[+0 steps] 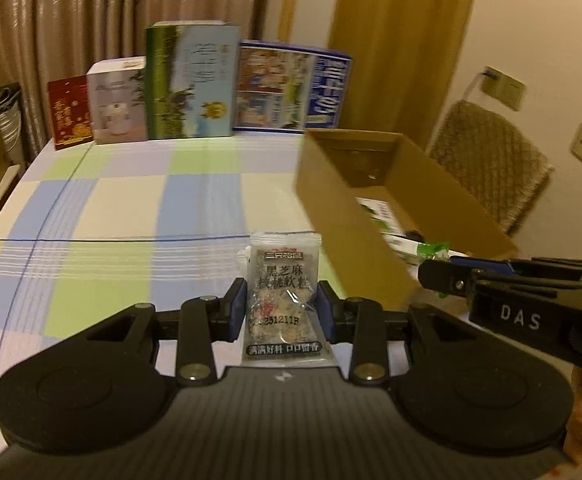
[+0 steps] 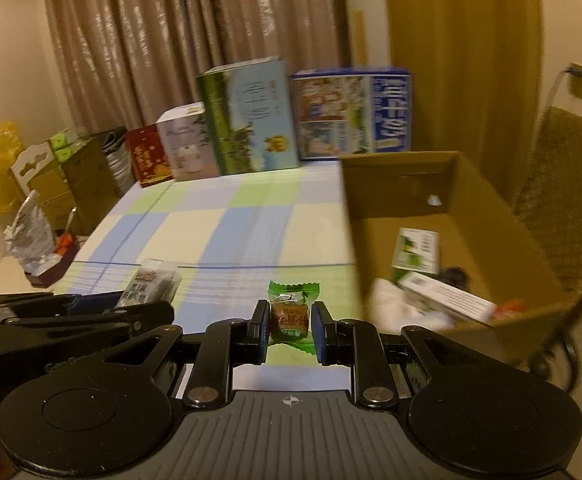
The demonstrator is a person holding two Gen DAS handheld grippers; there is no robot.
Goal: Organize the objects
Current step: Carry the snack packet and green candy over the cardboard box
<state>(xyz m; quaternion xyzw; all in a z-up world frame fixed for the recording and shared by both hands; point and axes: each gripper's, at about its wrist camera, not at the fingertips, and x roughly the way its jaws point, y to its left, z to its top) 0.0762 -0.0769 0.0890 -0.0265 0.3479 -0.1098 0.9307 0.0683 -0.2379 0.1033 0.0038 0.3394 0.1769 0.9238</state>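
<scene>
Carrying two small snacks toward the cardboard box (image 2: 443,216) seems to be the step in hand. The left gripper (image 1: 282,312) is clamped on a clear snack packet (image 1: 283,300) with dark printed characters, low in the centre of the left wrist view. The right gripper (image 2: 290,330) is closed on a green-wrapped candy (image 2: 291,314), low in the centre of the right wrist view. Both things hang above the checked counter (image 1: 131,208), not touching it. The box stands open at the right of both frames, and it already holds some small cartons and other items on its floor. Four upright boxes (image 1: 195,84) stand in a row at the far edge of the counter, in the upper middle of the frame. The next move probably calls for bringing each gripper over the open top of the cardboard box, past its near wall, and then opening the jaws so the packet and the candy fall inside. The grippers are close beside each other, so they could collide over the box.
</scene>
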